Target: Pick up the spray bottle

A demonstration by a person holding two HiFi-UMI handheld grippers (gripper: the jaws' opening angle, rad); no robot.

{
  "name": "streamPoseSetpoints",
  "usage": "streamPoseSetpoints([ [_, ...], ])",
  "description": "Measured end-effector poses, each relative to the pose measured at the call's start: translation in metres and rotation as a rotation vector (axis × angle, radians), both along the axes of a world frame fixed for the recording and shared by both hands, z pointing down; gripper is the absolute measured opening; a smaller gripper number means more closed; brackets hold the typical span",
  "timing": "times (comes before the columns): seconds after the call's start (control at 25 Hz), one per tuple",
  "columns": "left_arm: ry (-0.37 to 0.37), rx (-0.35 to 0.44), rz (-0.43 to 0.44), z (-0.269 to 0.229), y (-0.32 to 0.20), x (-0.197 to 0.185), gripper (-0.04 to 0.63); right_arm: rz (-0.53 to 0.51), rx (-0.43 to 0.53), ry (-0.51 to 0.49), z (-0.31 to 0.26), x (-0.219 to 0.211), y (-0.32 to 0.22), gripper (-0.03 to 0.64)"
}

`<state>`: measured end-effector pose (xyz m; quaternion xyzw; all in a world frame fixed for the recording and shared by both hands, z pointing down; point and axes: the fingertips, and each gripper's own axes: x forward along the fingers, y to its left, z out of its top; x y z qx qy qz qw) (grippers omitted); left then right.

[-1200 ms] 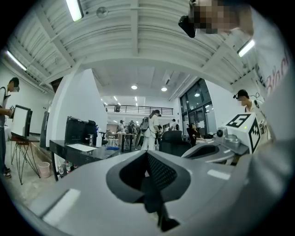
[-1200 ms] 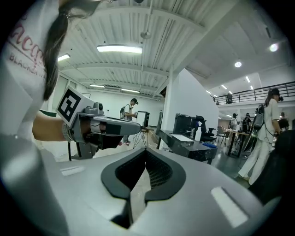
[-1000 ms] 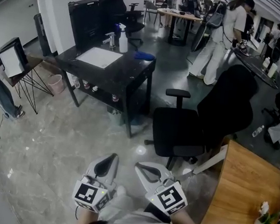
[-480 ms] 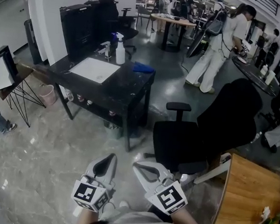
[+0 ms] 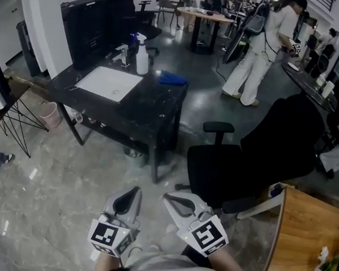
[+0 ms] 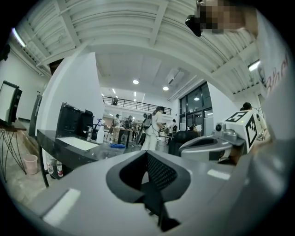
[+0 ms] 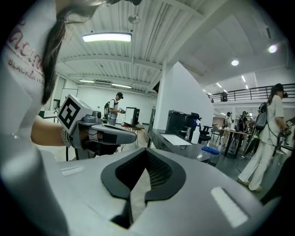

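The spray bottle (image 5: 142,55), white with a blue trigger head, stands upright at the far edge of a black table (image 5: 154,104). It shows small in the left gripper view (image 6: 100,133) and the right gripper view (image 7: 195,133). My left gripper (image 5: 133,193) and right gripper (image 5: 172,202) are held side by side low in the head view, over the floor and well short of the table. Both are shut with nothing between the jaws. In its own view the left gripper (image 6: 146,159) points level at the table; the right gripper (image 7: 146,162) is angled slightly down.
On the table lie a white sheet (image 5: 110,83) and a blue cloth (image 5: 174,78), with black cases (image 5: 94,20) behind. A black office chair (image 5: 244,163) stands to the right of the table and a wooden tabletop (image 5: 309,235) at the far right. A person in white (image 5: 258,45) stands beyond.
The table, bottle and chair have drawn nearer and sit lower in the head view. Both grippers keep their places at the bottom of the view, still shut.
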<state>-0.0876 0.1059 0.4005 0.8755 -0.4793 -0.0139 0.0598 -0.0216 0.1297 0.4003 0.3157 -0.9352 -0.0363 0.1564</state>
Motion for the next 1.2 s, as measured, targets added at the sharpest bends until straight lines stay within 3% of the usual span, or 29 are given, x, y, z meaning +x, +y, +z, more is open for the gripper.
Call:
streamPoseSetpoints([
  [0.4, -0.02, -0.018, -0.082, 0.014, -0.089, -0.022, 0.0, -0.049, -0.023, -0.004, 0.016, -0.012, -0.097, 0.003],
  [0.52, -0.033, -0.027, -0.098, 0.013, -0.129, -0.017, 0.0, -0.072, -0.006, -0.006, 0.009, -0.011, -0.136, 0.003],
  [0.92, -0.033, 0.048, -0.128, -0.019, -0.27, 0.001, 0.0, -0.134, 0.06, -0.019, -0.025, 0.0, -0.274, 0.003],
  [1.2, -0.022, 0.046, -0.181, -0.017, -0.326, 0.004, 0.0, -0.161, 0.081, -0.033, -0.028, 0.003, -0.33, 0.003],
])
